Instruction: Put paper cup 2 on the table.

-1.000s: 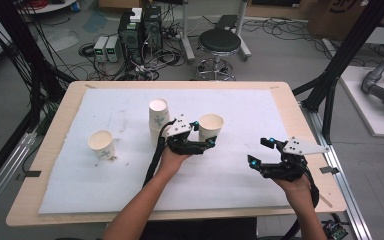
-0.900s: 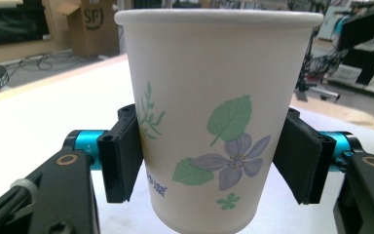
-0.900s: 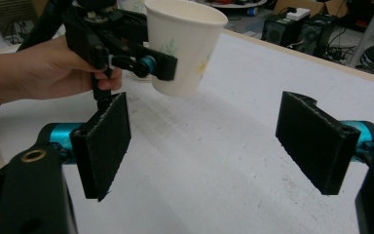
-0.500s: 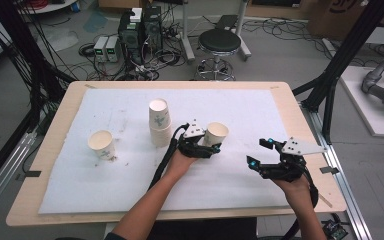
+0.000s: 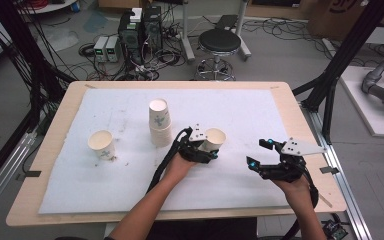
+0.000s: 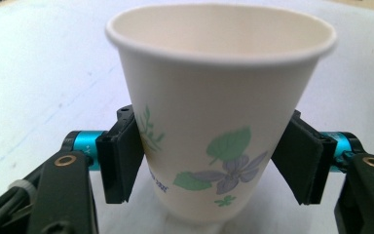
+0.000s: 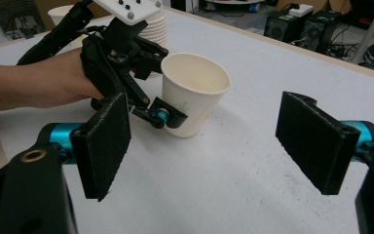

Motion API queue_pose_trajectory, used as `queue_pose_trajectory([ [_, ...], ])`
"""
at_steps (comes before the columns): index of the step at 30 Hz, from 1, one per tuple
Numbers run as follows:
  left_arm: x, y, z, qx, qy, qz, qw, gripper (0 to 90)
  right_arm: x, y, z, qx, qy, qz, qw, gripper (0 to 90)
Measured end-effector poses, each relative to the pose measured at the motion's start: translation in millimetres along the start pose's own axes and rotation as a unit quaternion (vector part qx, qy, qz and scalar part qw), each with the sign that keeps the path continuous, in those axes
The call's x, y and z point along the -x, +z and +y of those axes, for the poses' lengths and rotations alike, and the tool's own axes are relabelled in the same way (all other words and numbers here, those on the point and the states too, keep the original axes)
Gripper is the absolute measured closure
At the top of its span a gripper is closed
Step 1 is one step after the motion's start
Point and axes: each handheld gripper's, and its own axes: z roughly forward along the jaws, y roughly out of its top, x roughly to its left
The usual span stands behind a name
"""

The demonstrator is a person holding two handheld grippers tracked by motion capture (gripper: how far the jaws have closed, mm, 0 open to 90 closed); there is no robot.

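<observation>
Surroundings: lab floor with cables, a stool and electronics beyond the bench (image 5: 55, 120), which carries a white mat.
Held cup: paper cup (image 5: 214, 139) with a flower print, upright near the mat's centre, at about 3 o'clock from the stack.
Left tongs (image 5: 204, 150): jaws on both sides of the cup's lower wall, clamped on it as far as the left gripper view shows.
Right tongs (image 5: 266, 159): jaws wide apart, empty, at 3 o'clock from the held cup.
Handling: likely very light, thin-walled and easily crushed (empty inside); best held low on the wall with gentle pressure.
Count: one held cup, one loose cup (image 5: 102, 144) at 9 o'clock, one cup stack (image 5: 160, 122).
</observation>
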Motion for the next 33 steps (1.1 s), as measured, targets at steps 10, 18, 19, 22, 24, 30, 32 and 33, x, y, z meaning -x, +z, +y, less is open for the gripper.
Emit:
queue_pose_trajectory([
  [10, 0.9, -5.1, -4.8, -0.022, -0.009, -0.004, 0.9997, 30.6, 0.1, -1.1, -0.2, -0.004, 0.002, -0.003, 1.0, 20.9],
  [18, 0.3, -12.9, -11.5, 0.001, -0.029, -0.018, 0.9994, 22.0, 1.3, 0.7, -1.9, -0.011, 0.0, -0.004, 0.9999, 21.0],
  [19, -0.4, -14.4, -12.3, 0.001, -0.033, -0.018, 0.9993, 20.7, 1.4, 0.7, -2.0, -0.011, 0.001, -0.003, 0.9999, 21.0],
  [22, -2.5, -22.5, -16.7, 0.006, -0.047, -0.026, 0.9986, 17.9, 1.6, 0.7, -2.1, -0.011, 0.001, -0.003, 0.9999, 21.0],
  [24, -3.3, -30.4, -20.1, 0.012, -0.051, -0.028, 0.9982, 17.9, 1.2, 1.2, -2.8, -0.012, 0.001, -0.002, 0.9999, 21.0],
  [30, -8.9, -69.0, -31.2, 0.048, -0.055, -0.025, 0.997, 17.9, 1.2, 4.0, -6.6, -0.019, 0.009, -0.002, 0.9998, 20.9],
  [32, -11.2, -81.8, -31.9, 0.061, -0.05, -0.019, 0.9967, 18.0, 1.3, 4.4, -6.8, -0.019, 0.006, -0.005, 0.9998, 20.9],
  [33, -12.7, -91.4, -32.6, 0.075, -0.05, -0.015, 0.9959, 18.0, 0.9, 4.3, -6.8, -0.018, 0.005, -0.005, 0.9998, 21.0],
])
